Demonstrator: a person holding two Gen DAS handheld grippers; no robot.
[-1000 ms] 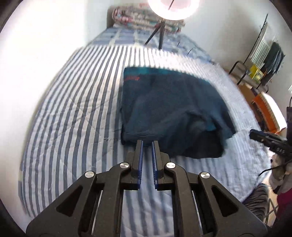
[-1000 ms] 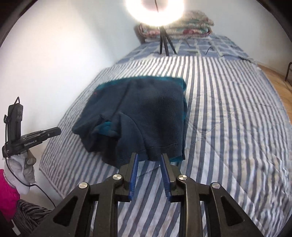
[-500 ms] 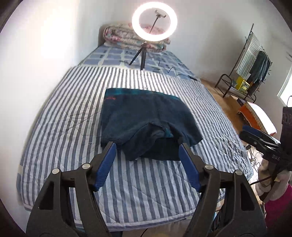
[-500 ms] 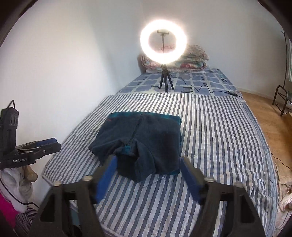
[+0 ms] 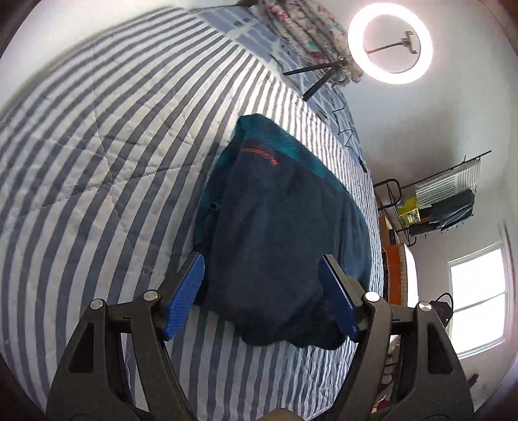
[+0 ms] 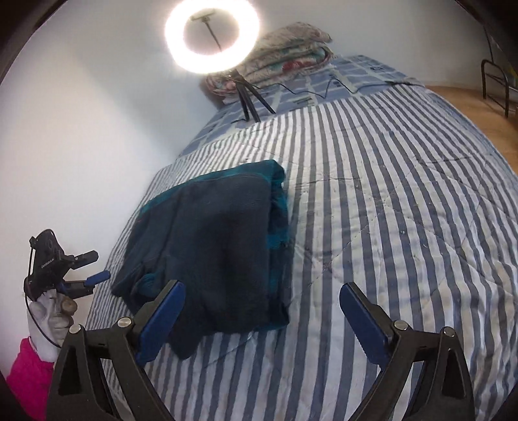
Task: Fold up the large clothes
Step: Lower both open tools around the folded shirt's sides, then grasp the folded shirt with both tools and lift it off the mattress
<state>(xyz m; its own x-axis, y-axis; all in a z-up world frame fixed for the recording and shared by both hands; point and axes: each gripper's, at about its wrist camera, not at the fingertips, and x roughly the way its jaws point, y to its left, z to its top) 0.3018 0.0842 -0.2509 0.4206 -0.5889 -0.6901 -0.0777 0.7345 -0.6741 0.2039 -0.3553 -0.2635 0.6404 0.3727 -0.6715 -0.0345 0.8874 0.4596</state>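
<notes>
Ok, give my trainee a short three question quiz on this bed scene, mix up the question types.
1. True or false: the left gripper is clamped on the garment.
2. Multiple choice: the ring light stands on A) the floor, B) the bed, C) the rack.
3. Short answer: what pattern is the quilt under the garment?

Key
1. False: its pads stand apart, pressing on nothing.
2. B.
3. Blue and white stripes.

A glowing white circular ring lamp (image 6: 212,35) blows out with glare; a bright daylit window (image 5: 479,298) adds light. Fisheye bending curves the blue-and-white striped quilted bedcover (image 6: 388,210), and dark vignetting rims both views.
</notes>
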